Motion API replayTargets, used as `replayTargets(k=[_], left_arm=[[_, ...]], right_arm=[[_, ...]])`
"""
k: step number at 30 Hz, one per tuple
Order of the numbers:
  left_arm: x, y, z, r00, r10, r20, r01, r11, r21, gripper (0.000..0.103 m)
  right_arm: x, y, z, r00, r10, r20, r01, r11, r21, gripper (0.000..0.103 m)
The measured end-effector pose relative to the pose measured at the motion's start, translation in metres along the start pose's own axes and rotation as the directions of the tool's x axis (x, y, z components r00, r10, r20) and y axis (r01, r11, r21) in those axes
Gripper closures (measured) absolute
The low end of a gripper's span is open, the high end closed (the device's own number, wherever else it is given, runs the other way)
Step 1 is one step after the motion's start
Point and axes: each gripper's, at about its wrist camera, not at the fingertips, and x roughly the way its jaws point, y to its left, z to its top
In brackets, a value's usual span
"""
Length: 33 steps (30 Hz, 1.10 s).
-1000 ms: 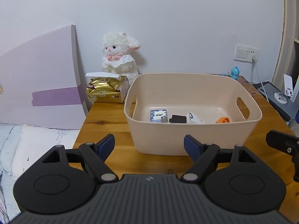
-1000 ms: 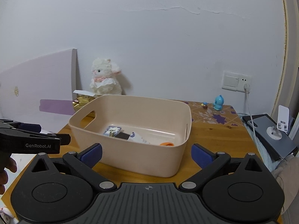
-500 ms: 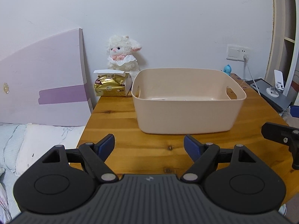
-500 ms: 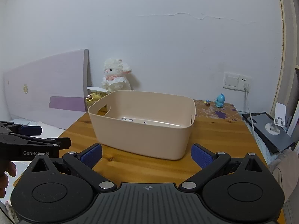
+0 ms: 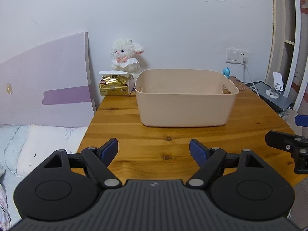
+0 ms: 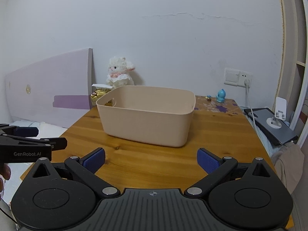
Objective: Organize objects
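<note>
A beige plastic bin (image 5: 184,104) (image 6: 146,119) stands on the wooden table (image 5: 119,134) (image 6: 134,157). From this low angle its near wall hides whatever lies inside. My left gripper (image 5: 153,150) hangs open over the table's front part, well short of the bin, with nothing between its blue pads. My right gripper (image 6: 151,160) is open too and empty, back from the bin's near right corner. Each gripper shows at the edge of the other's view.
A white plush lamb (image 5: 126,59) and a gold packet box (image 5: 114,85) sit at the back left. A small blue figurine (image 6: 221,95) stands at the back right by a wall socket (image 6: 237,76). A tablet with a phone stand (image 6: 273,123) lies to the right. A bed (image 5: 38,140) borders the left.
Both grippers have pulled back and dropped lower, away from the bin. The objects seen inside the bin a second ago are now hidden behind its wall. Both stay open.
</note>
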Motion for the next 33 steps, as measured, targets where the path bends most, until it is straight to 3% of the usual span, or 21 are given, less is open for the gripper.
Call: replayTargets(k=[17,33], left_arm=[[-0.044,-0.015,-0.044,1.0,-0.009,-0.01,0.01,1.0,0.004,0.021],[-0.071,-0.012,-0.056,1.0,-0.021,-0.012,0.021,1.0,-0.004,0.021]], right_arm=[[-0.042,0.005,-0.032,1.0,-0.019,-0.003,0.019,1.0,0.005,0.0],[-0.061,0.013,-0.048,1.0,-0.005,-0.027,0.004,1.0,-0.02,0.0]])
